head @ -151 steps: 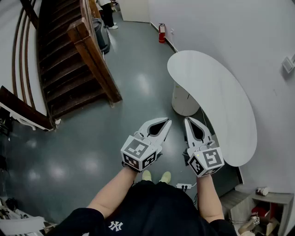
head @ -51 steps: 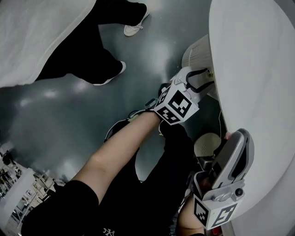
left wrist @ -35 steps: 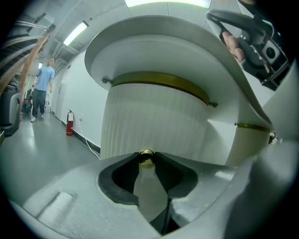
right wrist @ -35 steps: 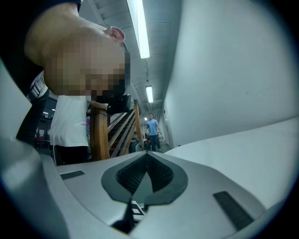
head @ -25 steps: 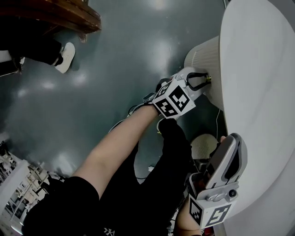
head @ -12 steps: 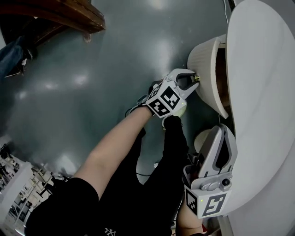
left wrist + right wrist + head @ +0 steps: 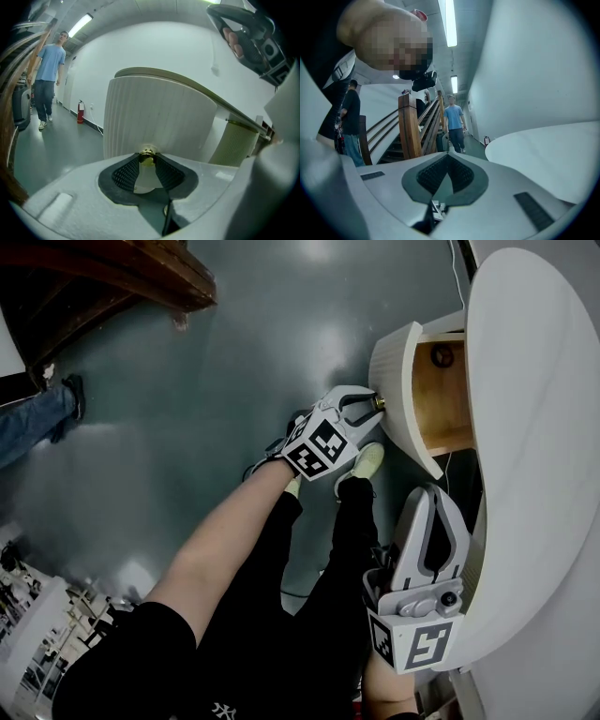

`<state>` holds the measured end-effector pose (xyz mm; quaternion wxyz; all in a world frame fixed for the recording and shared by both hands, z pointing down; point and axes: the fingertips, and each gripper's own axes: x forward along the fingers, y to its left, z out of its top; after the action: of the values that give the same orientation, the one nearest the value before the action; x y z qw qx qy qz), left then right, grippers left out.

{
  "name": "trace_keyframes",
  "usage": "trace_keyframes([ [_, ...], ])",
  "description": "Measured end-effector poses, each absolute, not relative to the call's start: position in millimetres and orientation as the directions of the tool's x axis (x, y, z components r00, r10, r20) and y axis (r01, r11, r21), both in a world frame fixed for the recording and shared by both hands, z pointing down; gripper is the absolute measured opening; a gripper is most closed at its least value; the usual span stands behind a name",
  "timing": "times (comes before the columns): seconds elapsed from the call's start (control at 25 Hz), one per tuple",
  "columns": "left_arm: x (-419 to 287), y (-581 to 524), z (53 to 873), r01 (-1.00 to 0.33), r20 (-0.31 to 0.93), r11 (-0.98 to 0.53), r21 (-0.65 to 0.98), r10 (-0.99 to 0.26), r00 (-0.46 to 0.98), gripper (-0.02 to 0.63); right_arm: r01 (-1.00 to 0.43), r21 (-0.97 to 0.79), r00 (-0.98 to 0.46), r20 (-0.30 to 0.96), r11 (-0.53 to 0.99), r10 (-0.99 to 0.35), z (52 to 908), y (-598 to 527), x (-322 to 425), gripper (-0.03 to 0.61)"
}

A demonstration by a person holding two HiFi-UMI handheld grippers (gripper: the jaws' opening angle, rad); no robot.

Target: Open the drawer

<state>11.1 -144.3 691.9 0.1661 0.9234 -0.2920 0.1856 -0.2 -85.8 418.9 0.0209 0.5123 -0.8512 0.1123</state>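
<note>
Jaws of my left gripper (image 7: 364, 407) clamp the small brass knob (image 7: 147, 153) of the curved, ribbed cream drawer (image 7: 396, 381). It stands part-way out from under the rounded white tabletop (image 7: 544, 427), its front facing the open grey floor (image 7: 234, 352) and its slide axis level. My right gripper (image 7: 433, 498), jaws together, hangs just beside the tabletop's edge.

The left forearm (image 7: 230, 535) stretches bare, up and to the right in the head view, with the left tool (image 7: 367, 401) at its end, marker cube (image 7: 317, 444) facing up. Its tips clamp a small brass knob (image 7: 147, 153) between the ribbed pads. The right tool (image 7: 433, 493) is held low and close to the body, pointing up the frame, its tips together with nothing between them.
</note>
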Motion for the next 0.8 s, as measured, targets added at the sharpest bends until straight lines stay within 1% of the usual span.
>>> trace_keyframes([
  [0.44,-31,-126,696,-0.622,0.485,-0.756,0.205,-0.474,0.735,0.112,-0.867,-0.165,-0.495,0.165,0.471,-0.853,408,-75,-25,0.015],
  [0.8,-50,-114,694,-0.631,0.498,-0.743,0.221,-0.471,0.728,0.112,-0.856,-0.158,-0.515,0.175,0.492,-0.839,399,-64,-42,0.015],
])
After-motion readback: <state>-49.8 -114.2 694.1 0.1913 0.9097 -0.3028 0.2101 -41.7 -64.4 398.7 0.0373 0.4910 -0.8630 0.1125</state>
